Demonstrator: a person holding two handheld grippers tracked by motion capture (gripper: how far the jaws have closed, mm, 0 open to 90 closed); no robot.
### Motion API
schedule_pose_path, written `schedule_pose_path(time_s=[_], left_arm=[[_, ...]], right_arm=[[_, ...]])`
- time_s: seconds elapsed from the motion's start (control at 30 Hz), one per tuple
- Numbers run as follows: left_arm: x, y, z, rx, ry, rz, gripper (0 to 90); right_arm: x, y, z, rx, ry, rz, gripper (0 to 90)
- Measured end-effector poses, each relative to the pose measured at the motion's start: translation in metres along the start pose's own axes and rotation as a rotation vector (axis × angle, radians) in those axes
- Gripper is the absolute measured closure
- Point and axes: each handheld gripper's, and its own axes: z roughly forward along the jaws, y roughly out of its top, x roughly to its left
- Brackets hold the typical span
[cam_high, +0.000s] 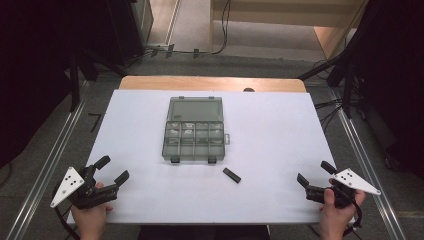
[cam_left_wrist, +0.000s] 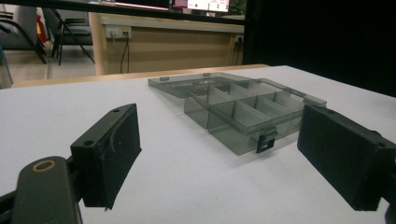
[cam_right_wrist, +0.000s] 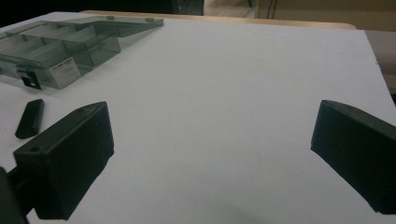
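Work has not begun at this moment: both grippers rest at the near edge of the white table (cam_high: 280, 125), one at each corner, well apart from the things in the middle. The left gripper (cam_high: 111, 170) has its jaws spread wide with nothing between them, and the right gripper (cam_high: 312, 173) likewise stands wide and empty. Near the centre of the table lies a clear grey compartment box (cam_high: 194, 129), its lid (cam_high: 195, 108) folded flat back on the far side so the divided trays are exposed; whether anything lies in the compartments is too hard to tell. Just beside the box's near right corner, but apart from it, lies a small black bar (cam_high: 231, 175) flat on the table, at a slant. In the right gripper view the bar (cam_right_wrist: 30, 118) lies to the left of the jaws, with the box (cam_right_wrist: 56, 49) beyond it. Judging from this layout, the bar is probably meant to go into the box, and the right gripper is the nearer one. The next move would call for reaching forward and inward, lowering the jaws astride the bar across its narrow width, and closing gently, since it is thin and lies flat.
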Motion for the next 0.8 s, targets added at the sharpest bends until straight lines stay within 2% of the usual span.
schedule_pose_path(time_s=[0.03,0.1,0.4,0.43,0.57,0.8], left_arm=[[0.000,0.000,0.000,-0.002,-0.002,0.000,13.9],[-0.001,0.000,-0.001,-0.007,-0.005,0.007,13.9],[-0.003,-0.001,0.000,-0.024,0.001,0.020,13.9],[-0.003,-0.001,0.002,-0.015,-0.006,0.025,13.9],[-0.007,-0.001,0.007,0.025,-0.009,0.050,13.9],[-0.007,-0.001,0.008,0.035,-0.023,0.044,13.9]], right_arm=[[0.002,0.002,0.000,-0.005,0.018,0.002,0.0],[0.006,0.005,0.001,0.015,0.024,-0.015,0.0],[0.020,0.022,0.005,0.035,0.051,-0.060,0.0],[0.024,0.025,0.007,0.043,0.065,-0.081,0.0],[0.029,0.033,0.011,0.048,0.086,-0.084,0.0],[0.038,0.044,0.015,0.060,0.104,-0.115,0.0]])
